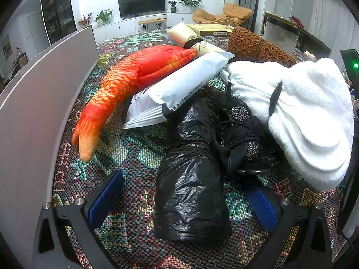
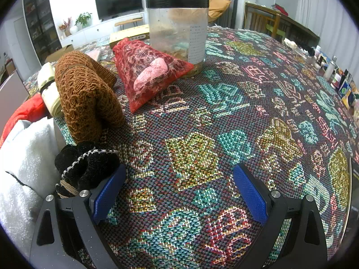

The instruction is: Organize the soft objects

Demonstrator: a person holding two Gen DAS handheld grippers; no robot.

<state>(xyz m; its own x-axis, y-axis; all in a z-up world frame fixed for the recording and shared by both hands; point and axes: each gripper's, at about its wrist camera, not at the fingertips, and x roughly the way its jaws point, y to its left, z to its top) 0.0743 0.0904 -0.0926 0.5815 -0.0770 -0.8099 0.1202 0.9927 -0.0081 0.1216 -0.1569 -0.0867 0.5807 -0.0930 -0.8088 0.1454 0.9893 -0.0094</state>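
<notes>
In the left wrist view a rolled black plastic bag [image 1: 190, 186] lies on the patterned cloth, its near end between the wide-apart blue pads of my left gripper [image 1: 181, 204], which is open and not touching it. Behind it lie an orange plush fish [image 1: 125, 89], a white mailer bag [image 1: 177, 89], black beaded items [image 1: 242, 134] and a white fluffy towel [image 1: 309, 116]. My right gripper [image 2: 179, 192] is open over bare cloth. To its left sit a black frilled bundle [image 2: 85, 168], a brown knit roll [image 2: 87, 96] and a red mesh bag [image 2: 148, 71].
A grey board [image 1: 33, 116] stands along the left. A clear jar with a black lid [image 2: 178, 29] stands at the back, a cardboard box [image 2: 130, 35] beside it. Small bottles and boxes [image 2: 336, 76] line the table's right edge. The patterned tablecloth [image 2: 258, 112] stretches to the right.
</notes>
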